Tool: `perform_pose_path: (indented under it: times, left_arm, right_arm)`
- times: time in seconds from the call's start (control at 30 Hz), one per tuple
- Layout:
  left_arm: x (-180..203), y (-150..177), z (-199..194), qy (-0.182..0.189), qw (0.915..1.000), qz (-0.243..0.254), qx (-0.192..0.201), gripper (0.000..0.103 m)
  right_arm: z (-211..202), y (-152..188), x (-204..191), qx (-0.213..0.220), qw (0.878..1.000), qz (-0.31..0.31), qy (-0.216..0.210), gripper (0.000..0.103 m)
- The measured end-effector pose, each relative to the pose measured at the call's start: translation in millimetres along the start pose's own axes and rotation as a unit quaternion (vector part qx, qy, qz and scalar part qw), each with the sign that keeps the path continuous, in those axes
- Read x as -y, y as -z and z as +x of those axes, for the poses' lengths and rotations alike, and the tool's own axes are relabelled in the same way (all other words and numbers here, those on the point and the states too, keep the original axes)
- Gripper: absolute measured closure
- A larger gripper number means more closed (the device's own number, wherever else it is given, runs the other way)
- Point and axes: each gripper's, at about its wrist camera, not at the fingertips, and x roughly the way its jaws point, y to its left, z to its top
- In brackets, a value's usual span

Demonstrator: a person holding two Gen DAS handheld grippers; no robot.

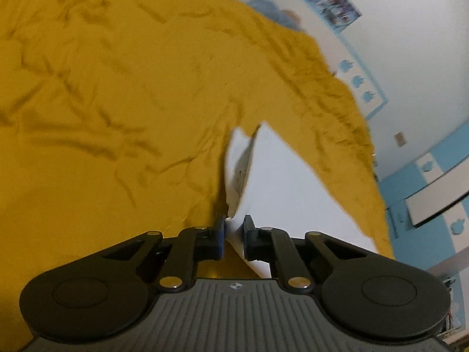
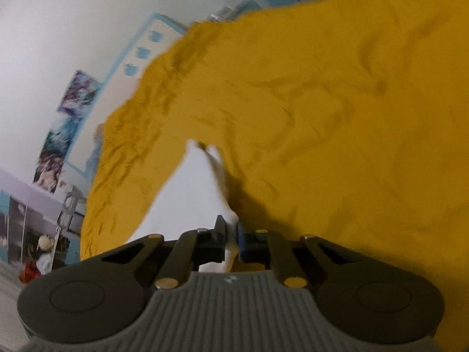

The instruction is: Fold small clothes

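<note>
Both grippers pinched fabric: L gripper [image 1: 234, 233] clamped on mustard-yellow garment [image 1: 117, 88] at its white-lined edge, R gripper [image 2: 231, 234] likewise. Garment spread fwd of both, body lying twd each gripper's inner side, sleeve running outward; neither hand nearer.

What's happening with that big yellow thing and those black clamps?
A person is folding a mustard-yellow garment with a pair of hand-held tongs in each hand. The left tongs and the right tongs are each closed on a white edge of the fabric, seemingly a lining or label. The garment spreads out wrinkled ahead of both tongs, one sleeve trailing off to the side. No fold shows yet.
</note>
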Motion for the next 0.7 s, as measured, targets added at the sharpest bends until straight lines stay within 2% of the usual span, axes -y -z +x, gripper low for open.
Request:
perform_pose_path:
  times: [0.07, 0.13, 0.23, 0.33, 0.53, 0.7]
  left_arm:
    - [4, -1, -2, -0.018, 0.9996, 0.024, 0.001, 0.091]
    - [-1, 1, 8, -0.033, 0.9990, 0.026, -0.016, 0.091]
    - [-9, 13, 27, -0.076, 0.9953, 0.045, -0.040, 0.091]
    - [-12, 21, 38, -0.097, 0.9918, 0.069, -0.047, 0.090]
    - [4, 24, 35, -0.145, 0.9803, 0.117, -0.066, 0.085]
    - [16, 23, 33, -0.176, 0.9723, 0.134, -0.075, 0.078]
  right_arm:
    - [-11, 1, -11, 0.008, 0.999, -0.036, 0.004, 0.102]
    - [-9, 4, -12, 0.000, 0.997, -0.067, 0.030, 0.102]
    - [9, 12, 14, -0.032, 0.997, -0.035, 0.065, 0.102]
    - [21, 22, 29, -0.040, 0.996, -0.022, 0.080, 0.103]
    - [31, 23, 20, -0.045, 0.992, -0.063, 0.098, 0.103]
    - [40, 23, 15, -0.055, 0.986, -0.109, 0.113, 0.103]
